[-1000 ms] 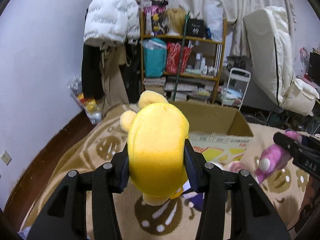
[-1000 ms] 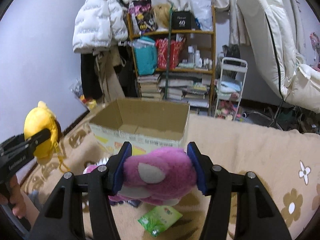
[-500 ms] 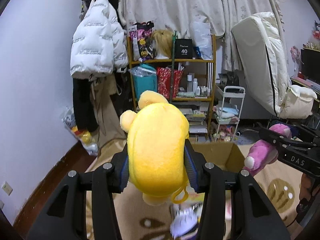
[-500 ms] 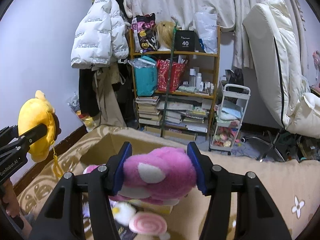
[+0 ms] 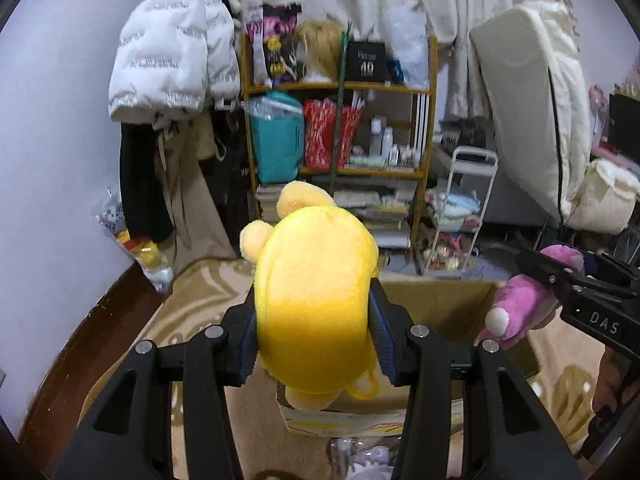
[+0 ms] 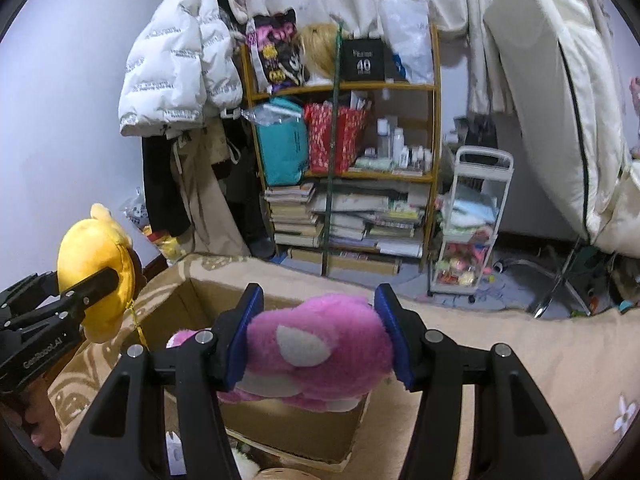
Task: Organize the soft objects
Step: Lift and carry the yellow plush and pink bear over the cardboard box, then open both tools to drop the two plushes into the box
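Note:
My left gripper (image 5: 314,320) is shut on a yellow plush toy (image 5: 314,292) and holds it above the near edge of an open cardboard box (image 5: 440,300). It also shows at the left of the right wrist view (image 6: 94,268). My right gripper (image 6: 320,336) is shut on a pink plush toy (image 6: 316,356) and holds it over the box (image 6: 192,304). The pink toy also shows at the right of the left wrist view (image 5: 524,300). Both toys hang in the air above the box opening.
The box stands on a beige patterned rug (image 5: 188,292). Behind it are a cluttered wooden shelf (image 5: 340,128), a white trolley (image 5: 460,208), a hanging white jacket (image 5: 168,52) and a white recliner (image 5: 552,128). More small toys (image 5: 368,460) lie on the rug before the box.
Both grippers have risen and moved forward over the box with their toys still held. The box now lies right under them, and the views tilt up toward the shelf.

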Motion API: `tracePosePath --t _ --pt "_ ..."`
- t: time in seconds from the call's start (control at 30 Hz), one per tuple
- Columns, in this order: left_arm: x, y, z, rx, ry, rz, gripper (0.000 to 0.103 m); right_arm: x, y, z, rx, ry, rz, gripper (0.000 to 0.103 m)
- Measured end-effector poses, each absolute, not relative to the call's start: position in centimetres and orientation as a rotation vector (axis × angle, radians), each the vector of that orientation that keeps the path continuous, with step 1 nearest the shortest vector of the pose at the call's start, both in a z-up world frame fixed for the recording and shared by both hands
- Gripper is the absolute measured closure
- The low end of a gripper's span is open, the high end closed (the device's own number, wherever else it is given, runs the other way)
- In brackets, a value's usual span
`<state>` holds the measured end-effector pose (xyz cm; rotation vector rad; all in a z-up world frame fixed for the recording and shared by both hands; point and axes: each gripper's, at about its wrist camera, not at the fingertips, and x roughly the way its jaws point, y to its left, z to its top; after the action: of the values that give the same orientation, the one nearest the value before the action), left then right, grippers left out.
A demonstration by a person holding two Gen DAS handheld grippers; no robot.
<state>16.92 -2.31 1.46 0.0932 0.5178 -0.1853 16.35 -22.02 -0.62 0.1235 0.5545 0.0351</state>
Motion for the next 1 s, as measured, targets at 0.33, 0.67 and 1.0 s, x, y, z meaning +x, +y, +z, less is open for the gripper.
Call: tracePosePath --t 0.33,0.67,1.0 --pt "19.4 -3.3 -2.0 0.071 0.596 -0.224 0.055 18.1 -22.1 -5.2 0.133 0.628 0.078 0.042" --pt "18.7 -4.5 -3.4 0.108 0.611 -0.21 0.031 18.0 -22.0 -5.6 0.152 0.641 0.093 0.034" --pt "17.5 -2.1 -2.1 0.059 0.606 -0.143 0.015 16.1 -22.4 -3.9 0.19 0.592 0.081 0.007"
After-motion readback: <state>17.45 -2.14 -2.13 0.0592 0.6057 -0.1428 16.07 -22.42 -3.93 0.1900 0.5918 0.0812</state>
